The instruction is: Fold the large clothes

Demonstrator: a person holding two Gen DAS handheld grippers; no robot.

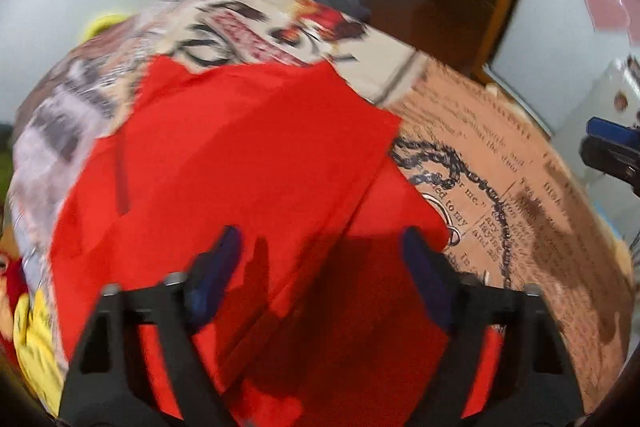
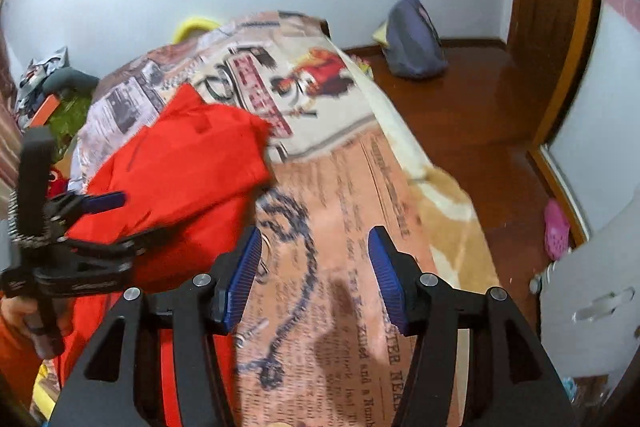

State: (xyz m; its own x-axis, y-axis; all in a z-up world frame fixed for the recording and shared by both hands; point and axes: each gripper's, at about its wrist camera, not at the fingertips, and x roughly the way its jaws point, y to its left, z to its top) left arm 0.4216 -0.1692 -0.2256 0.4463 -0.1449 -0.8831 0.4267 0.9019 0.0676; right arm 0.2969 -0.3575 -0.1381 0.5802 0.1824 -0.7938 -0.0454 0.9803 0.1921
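Your red garment is lying folded on the bed, over the newspaper-print blanket, with its far edge reaching toward the cartoon patch of the print. You are holding the left gripper pointing down over the near part of the red cloth, its jaws standing partly apart; the fabric is showing in the gap under them, but no pad is pressing on it, so it is gripping nothing. You are holding the right gripper over bare blanket just to the right of the garment, its blue pads spread about halfway and empty. In the right wrist view the left gripper is showing at the left edge beside the red heap
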